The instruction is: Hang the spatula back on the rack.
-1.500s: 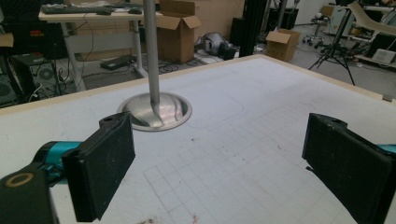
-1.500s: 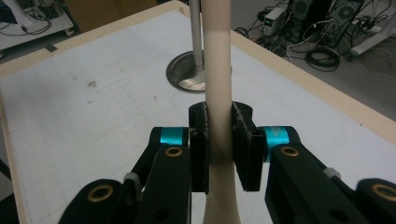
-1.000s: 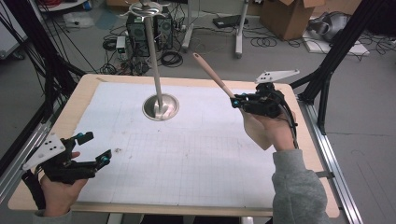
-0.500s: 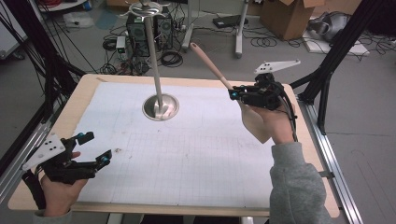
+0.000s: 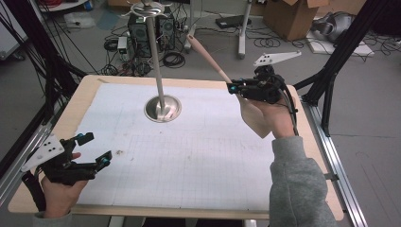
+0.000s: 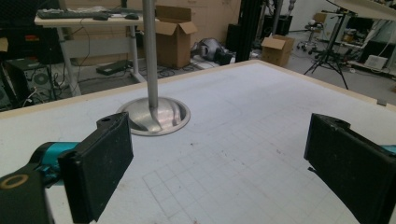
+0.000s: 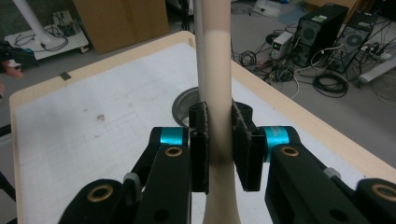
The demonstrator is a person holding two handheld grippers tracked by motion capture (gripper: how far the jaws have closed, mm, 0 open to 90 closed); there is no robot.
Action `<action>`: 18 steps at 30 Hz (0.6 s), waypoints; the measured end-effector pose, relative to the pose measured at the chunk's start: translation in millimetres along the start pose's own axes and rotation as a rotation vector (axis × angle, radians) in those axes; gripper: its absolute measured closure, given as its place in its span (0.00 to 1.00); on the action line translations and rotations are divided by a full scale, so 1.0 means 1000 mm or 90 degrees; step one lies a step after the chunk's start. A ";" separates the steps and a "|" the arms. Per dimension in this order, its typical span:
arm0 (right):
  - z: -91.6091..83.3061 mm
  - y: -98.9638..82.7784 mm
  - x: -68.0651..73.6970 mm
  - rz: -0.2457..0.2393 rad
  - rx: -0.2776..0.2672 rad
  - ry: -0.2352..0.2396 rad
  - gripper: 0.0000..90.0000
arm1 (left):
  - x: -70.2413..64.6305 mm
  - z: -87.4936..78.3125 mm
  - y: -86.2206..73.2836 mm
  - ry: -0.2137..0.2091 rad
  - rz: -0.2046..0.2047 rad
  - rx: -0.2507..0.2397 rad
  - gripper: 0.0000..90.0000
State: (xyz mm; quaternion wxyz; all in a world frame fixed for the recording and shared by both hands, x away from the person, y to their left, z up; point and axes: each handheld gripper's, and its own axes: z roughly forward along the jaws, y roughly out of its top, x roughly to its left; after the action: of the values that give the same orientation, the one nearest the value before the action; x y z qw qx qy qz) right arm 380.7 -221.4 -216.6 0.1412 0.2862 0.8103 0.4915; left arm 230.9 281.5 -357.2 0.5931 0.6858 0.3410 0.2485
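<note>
right tongs gripping a wooden utensil handle, left tongs idle

right gripper [image 5: 235, 88] is clamped narrow on the pale wooden utensil handle [image 5: 208, 56], pads pressed on both sides. it's held above the table's far right corner, with the handle angled up and away past the far edge. metal stand [image 5: 162, 108] sits upright on the white grid mat [image 5: 198, 156], well apart from it. left gripper [image 5: 97, 150] is at the near left corner, jaws wide, nothing between them.

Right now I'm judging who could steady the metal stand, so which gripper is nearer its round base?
Right. The right gripper, shut on a wooden utensil, hangs just right of the stand's base. The left gripper waits open at the near left corner, farther off.
</note>
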 end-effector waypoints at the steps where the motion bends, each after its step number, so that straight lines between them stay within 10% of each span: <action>1: 0.000 0.001 0.000 -0.003 -0.003 -0.001 0.87 | 0.001 0.000 0.000 -0.002 -0.001 0.000 0.09; 18: 0.008 0.015 0.001 0.001 -0.004 0.010 0.87 | 0.003 -0.001 -0.001 -0.003 -0.008 -0.005 0.08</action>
State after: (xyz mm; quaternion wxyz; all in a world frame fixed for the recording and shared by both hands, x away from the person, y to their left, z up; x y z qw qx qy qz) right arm 389.1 -210.1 -206.7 0.1351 0.2825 0.8096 0.4964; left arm 231.8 284.9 -357.7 0.5979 0.6821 0.3428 0.2444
